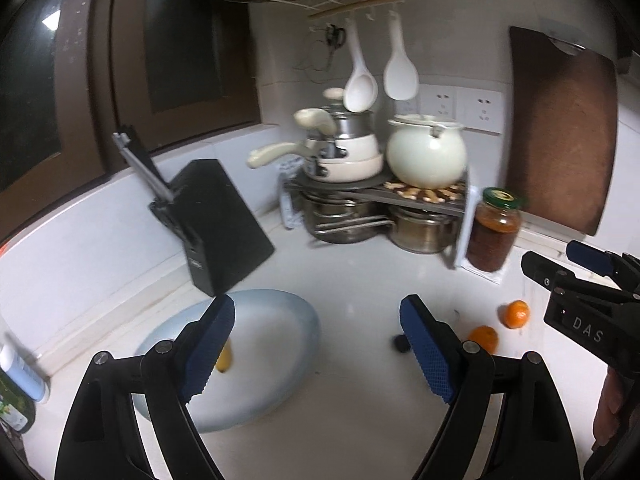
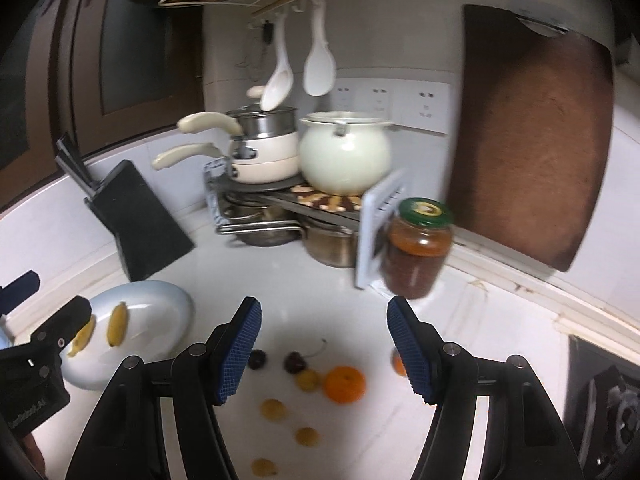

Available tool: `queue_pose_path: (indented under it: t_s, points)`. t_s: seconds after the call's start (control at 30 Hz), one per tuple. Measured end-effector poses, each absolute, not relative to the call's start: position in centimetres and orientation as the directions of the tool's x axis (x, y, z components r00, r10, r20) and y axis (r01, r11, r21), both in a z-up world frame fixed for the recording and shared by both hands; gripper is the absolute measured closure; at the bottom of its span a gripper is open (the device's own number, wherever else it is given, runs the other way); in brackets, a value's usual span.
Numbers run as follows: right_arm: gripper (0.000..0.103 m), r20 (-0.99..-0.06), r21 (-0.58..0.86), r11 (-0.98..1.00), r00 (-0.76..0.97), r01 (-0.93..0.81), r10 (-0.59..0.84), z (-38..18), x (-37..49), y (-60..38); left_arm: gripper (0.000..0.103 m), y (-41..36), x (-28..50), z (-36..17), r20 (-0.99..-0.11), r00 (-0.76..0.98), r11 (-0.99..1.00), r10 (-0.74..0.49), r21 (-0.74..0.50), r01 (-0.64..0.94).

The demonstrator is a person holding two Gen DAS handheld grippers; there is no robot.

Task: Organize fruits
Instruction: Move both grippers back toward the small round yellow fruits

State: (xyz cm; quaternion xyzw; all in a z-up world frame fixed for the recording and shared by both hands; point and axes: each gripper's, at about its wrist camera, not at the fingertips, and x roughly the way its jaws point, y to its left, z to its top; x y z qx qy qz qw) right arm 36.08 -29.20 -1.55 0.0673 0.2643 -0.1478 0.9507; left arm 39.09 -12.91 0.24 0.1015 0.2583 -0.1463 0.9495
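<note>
Fruits lie loose on the white desk [image 2: 320, 280] just ahead of my right tool [image 2: 324, 344], whose blue pads are spread wide with nothing between them. Nearest its gap sits an orange [image 2: 345, 385], with two dark cherries [image 2: 295, 362] just to its left and four small yellow fruits [image 2: 273, 409] trailing nearer to me. A second orange [image 2: 398, 363] is half hidden behind the right pad. My left tool [image 1: 318, 344] is also spread and empty, hovering over the pale blue plate [image 1: 280, 360] at the left, where two small bananas [image 2: 117, 326] already lie.

Farther out, a brown jar [image 2: 418, 248] stands at the far right beside the pot rack [image 2: 304, 200], and a black knife block [image 2: 140, 220] leans at the far left.

I judge the risks to be these: the round fruits may roll if a pad nudges one before closing, and the cherries and one yellow fruit lie so close to the orange that a wide grab could knock them aside. Cherries could bruise under a hard squeeze. The pictures are blurred, so my aim may be off.
</note>
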Motion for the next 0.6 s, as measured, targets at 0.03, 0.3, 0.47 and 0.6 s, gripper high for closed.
queue_pose_path:
  t_s: [0.03,0.3,0.47,0.6]
  points:
    - [0.037,-0.524,0.052,0.946,0.815,0.32,-0.247,-1.7,35.8,-29.6,0.018,-13.4,38.8,0.1,-0.523,0.82,0.933,-0.233,0.118,0.341]
    - [0.037,-0.539,0.057,0.936,0.799,0.348,-0.265,-2.8,33.8,-32.7,0.018,-16.1,37.2,-0.6,-0.523,0.817,0.917,-0.245,0.148,0.37]
    - [0.037,-0.552,0.066,0.927,0.787,0.37,-0.274,-3.6,33.0,-34.3,0.018,-17.6,36.7,-1.6,-0.542,0.8,0.907,-0.257,0.15,0.393]
    - [0.037,-0.564,0.063,0.921,0.775,0.385,-0.285,-4.2,32.7,-35.4,0.018,-18.5,36.5,-2.5,-0.563,0.784,0.903,-0.261,0.146,0.405]
